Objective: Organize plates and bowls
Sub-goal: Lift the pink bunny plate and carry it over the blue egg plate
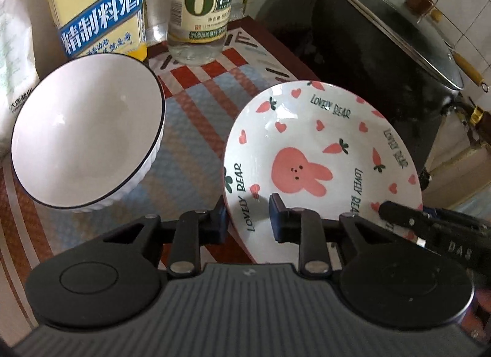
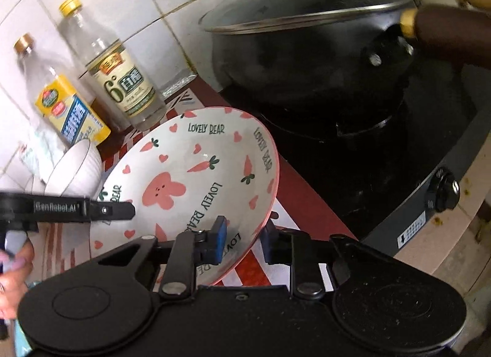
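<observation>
**Bunny plate held at two edges by both grippers**

Bunny plate (image 1: 319,154) sat on a checked mat (image 1: 196,129) with red, white and blue squares. It was a deep white plate with a pink rim. It had a pink bunny in the middle, with carrots, hearts and the words "LOVELY BEAR" around it. In the right wrist view the plate looked tipped, with its near edge up off the mat.

The left gripper (image 1: 248,219) had closed its jaws almost all the way. The near left edge of the plate was pinched between them. One blue pad was inside the plate and the other was outside, under the rim.

The right gripper (image 2: 245,238) had closed the same way on the near right edge of the plate. One pad pressed on the inside and the other on the outside. Each gripper showed up in the other one's camera as a black arm reaching over the plate. A hand (image 2: 13,277) showed at the left edge of the right wrist view.

A white bowl (image 1: 89,129) with a thin dark rim and a ribbed outside stood on the mat, left of the plate and apart from it. Behind them, by the tiled wall, stood a yellow cooking wine bottle (image 1: 98,7) and a clear vinegar bottle (image 1: 202,10). Right of the plate, a black wok (image 2: 310,47) with a glass lid (image 2: 307,1) sat on a black stove (image 2: 399,166).
</observation>
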Motion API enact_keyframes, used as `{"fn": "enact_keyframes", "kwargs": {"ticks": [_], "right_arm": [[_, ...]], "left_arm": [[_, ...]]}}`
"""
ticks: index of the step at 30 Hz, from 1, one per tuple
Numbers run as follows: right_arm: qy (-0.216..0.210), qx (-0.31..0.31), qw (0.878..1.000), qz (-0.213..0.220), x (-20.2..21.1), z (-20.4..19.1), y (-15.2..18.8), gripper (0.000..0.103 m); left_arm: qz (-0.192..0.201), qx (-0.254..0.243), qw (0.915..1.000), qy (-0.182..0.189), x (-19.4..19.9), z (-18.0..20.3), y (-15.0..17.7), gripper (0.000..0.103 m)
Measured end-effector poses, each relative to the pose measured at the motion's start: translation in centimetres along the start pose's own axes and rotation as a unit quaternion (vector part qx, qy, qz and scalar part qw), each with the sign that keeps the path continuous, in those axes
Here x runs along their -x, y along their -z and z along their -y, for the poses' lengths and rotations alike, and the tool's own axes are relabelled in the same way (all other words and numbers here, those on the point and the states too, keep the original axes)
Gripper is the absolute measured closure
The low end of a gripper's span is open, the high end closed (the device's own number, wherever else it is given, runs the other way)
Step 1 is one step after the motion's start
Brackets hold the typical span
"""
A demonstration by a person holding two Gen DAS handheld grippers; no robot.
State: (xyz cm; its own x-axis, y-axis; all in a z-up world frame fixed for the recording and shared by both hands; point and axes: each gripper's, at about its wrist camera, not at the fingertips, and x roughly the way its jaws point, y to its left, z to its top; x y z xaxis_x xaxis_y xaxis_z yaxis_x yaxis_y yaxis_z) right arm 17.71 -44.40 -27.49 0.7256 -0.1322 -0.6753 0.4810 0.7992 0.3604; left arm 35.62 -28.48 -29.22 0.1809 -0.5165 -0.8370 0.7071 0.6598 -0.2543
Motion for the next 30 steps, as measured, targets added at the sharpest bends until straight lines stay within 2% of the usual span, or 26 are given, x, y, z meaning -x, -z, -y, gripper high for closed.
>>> {"fn": "enact_keyframes", "kwargs": {"ticks": [2, 4, 8, 13, 20, 23, 27, 30], "right_arm": [[-0.001, -0.004, 1.000, -0.014, -0.2, 0.1, -0.5, 0.077], [0.001, -0.003, 1.000, -0.023, -0.1, 0.1, -0.7, 0.077], [0.013, 0.019, 1.000, -0.017, 0.6, -0.8, -0.7, 0.076], [0.009, 0.033, 0.999, -0.016, 1.7, -1.2, -1.0, 0.075], [-0.004, 0.049, 0.999, -0.022, 3.4, -1.8, -1.0, 0.076], [-0.011, 0.053, 0.998, -0.024, 4.8, -2.4, -0.9, 0.076], [-0.001, 0.083, 0.996, -0.017, 6.7, -3.7, -0.7, 0.075], [-0.005, 0.100, 0.995, -0.017, 8.2, -4.4, -0.3, 0.075]], "left_arm": [[-0.007, 0.003, 1.0000, 0.001, 0.1, 0.0, -0.1, 0.078], [-0.001, -0.018, 0.9998, -0.012, 0.5, 0.8, -0.1, 0.078], [0.012, -0.029, 0.9994, -0.014, 1.6, 1.3, -0.4, 0.078], [0.018, -0.048, 0.9984, -0.023, 3.1, 1.8, 0.0, 0.079], [0.029, -0.036, 0.9984, -0.033, 5.7, 2.2, 1.3, 0.079], [0.045, -0.023, 0.9978, -0.044, 7.2, 2.6, 2.1, 0.079], [0.052, 0.007, 0.9980, -0.035, 8.8, 2.8, 3.5, 0.079], [0.063, 0.012, 0.9971, -0.041, 10.5, 3.4, 4.9, 0.079]]}}
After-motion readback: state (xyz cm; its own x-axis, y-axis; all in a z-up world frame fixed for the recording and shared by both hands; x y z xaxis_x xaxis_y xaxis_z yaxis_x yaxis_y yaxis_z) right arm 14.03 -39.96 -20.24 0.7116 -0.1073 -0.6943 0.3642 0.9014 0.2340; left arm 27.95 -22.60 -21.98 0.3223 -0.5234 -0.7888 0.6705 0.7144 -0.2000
